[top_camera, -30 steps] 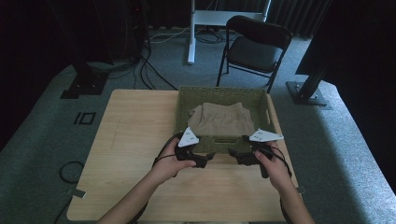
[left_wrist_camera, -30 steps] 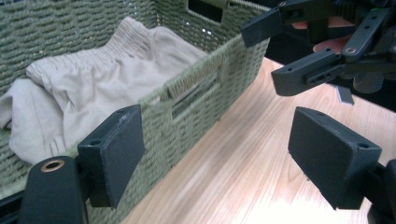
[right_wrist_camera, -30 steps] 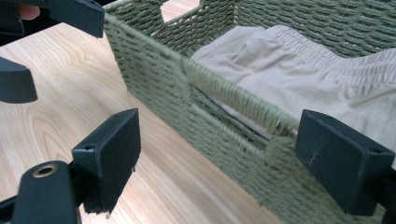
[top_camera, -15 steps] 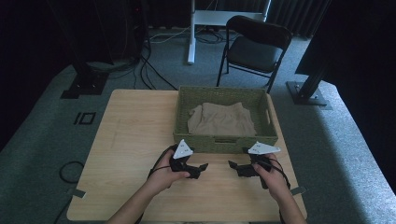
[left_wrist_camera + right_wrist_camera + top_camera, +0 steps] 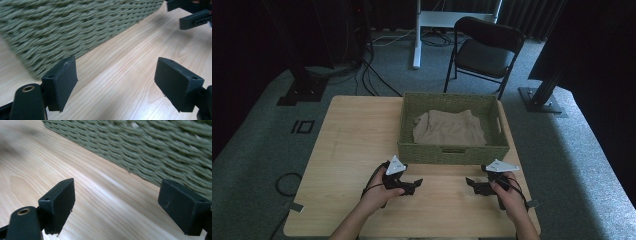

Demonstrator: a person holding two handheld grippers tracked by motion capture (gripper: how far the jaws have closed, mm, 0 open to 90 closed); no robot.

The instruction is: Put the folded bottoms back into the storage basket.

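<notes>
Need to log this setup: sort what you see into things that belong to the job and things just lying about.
Job:
woven basket
beige cloth lying in the basket
left claw, open
right claw, open
table

Lying about:
folding chair
floor cables
black stand bases

Woven basket (image 5: pixel 75 30) — blurred in both gripper views, cut off by top edges; its inner near wall hidden in high view. Folded beige cloth (image 5: pixel 449 129) — lower edge hidden behind basket's front wall; forearms cut off at bottom edge.
</notes>
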